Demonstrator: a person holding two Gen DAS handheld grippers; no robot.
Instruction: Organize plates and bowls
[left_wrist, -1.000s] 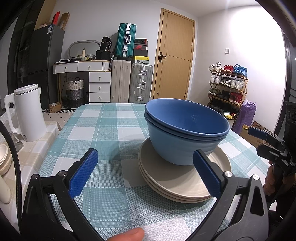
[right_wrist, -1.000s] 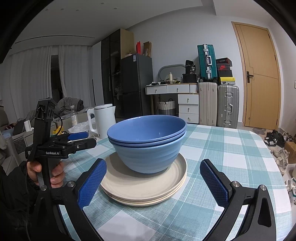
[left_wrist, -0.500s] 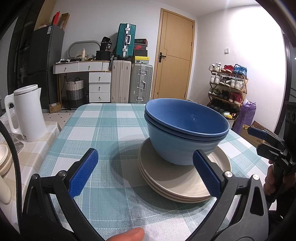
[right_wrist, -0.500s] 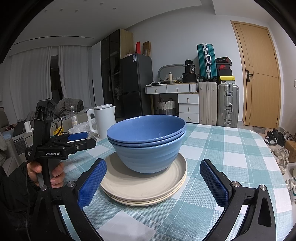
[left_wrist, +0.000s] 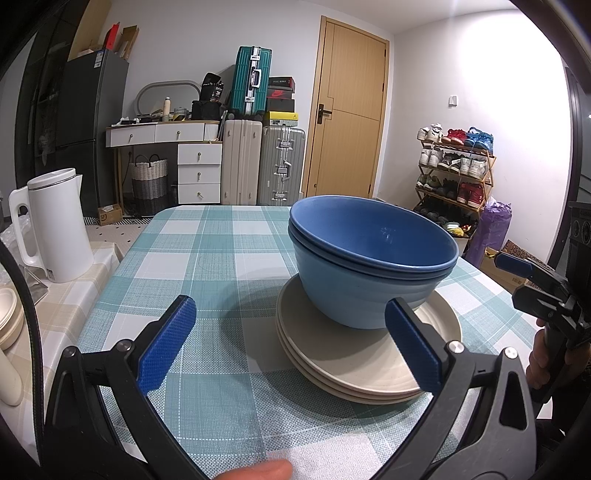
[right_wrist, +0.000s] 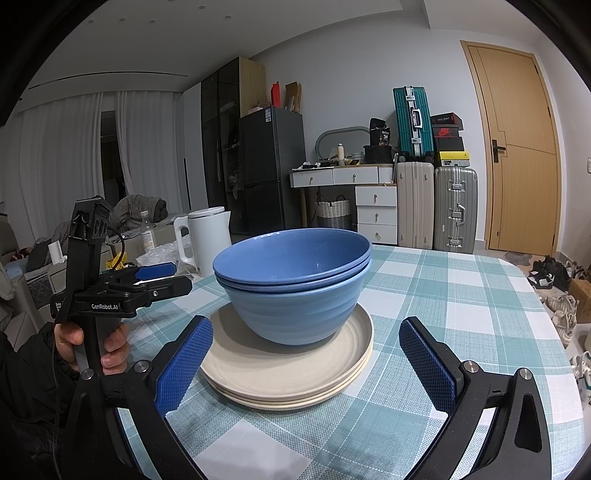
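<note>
Two nested blue bowls (left_wrist: 369, 266) (right_wrist: 295, 280) sit on a stack of three beige plates (left_wrist: 362, 365) (right_wrist: 288, 373) on the checked table. My left gripper (left_wrist: 291, 343) is open and empty, just in front of the stack on its left side. My right gripper (right_wrist: 306, 362) is open and empty, its jaws spread wide on either side of the plates' near edge, not touching. Each gripper shows in the other's view: the right one in the left wrist view (left_wrist: 532, 277), the left one in the right wrist view (right_wrist: 147, 280).
A white kettle (left_wrist: 55, 225) (right_wrist: 203, 236) stands on a side counter left of the table (left_wrist: 207, 254). More beige dishes (left_wrist: 9, 317) sit at the left edge. Suitcases, drawers, a fridge and a shoe rack (left_wrist: 454, 173) stand beyond the table.
</note>
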